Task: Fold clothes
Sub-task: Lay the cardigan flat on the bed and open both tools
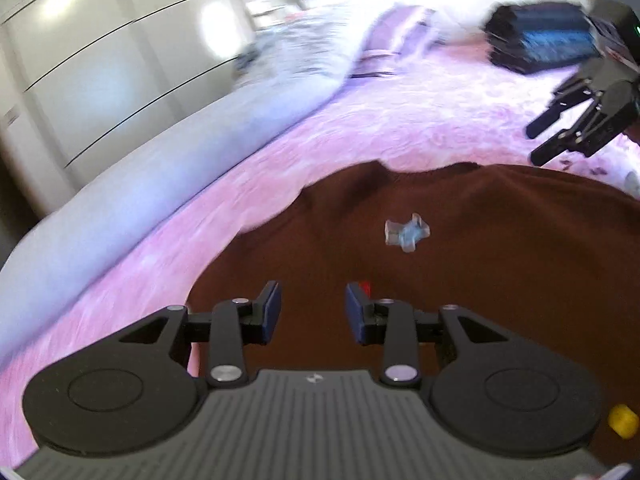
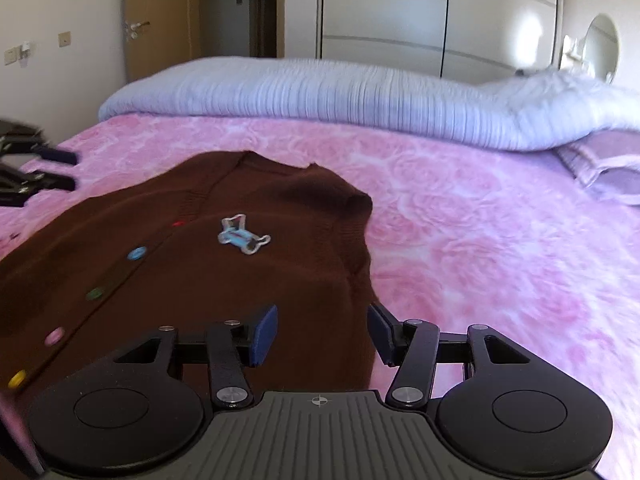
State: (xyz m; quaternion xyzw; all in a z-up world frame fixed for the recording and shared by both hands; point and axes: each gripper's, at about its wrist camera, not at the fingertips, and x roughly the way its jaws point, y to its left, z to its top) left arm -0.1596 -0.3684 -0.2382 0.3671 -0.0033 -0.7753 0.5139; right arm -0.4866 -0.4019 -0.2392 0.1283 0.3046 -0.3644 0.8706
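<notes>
Between folds: I hold both claws, left gripper [image 1: 313, 311] and right gripper [image 2: 322, 334], apart and empty over the brown cardigan [image 2: 224, 280]; next, regrasp an edge.

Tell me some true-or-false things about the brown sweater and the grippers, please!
1. The brown cardigan lies on a pink blanket. True.
2. The left gripper is clamped on the cardigan. False: its jaws are apart, nothing pinched.
3. The cardigan has buttons of different colours. True.
4. The right gripper is shut tight. False: it is open.
5. The patch on the cardigan is red. False: it is light blue and white.
</notes>
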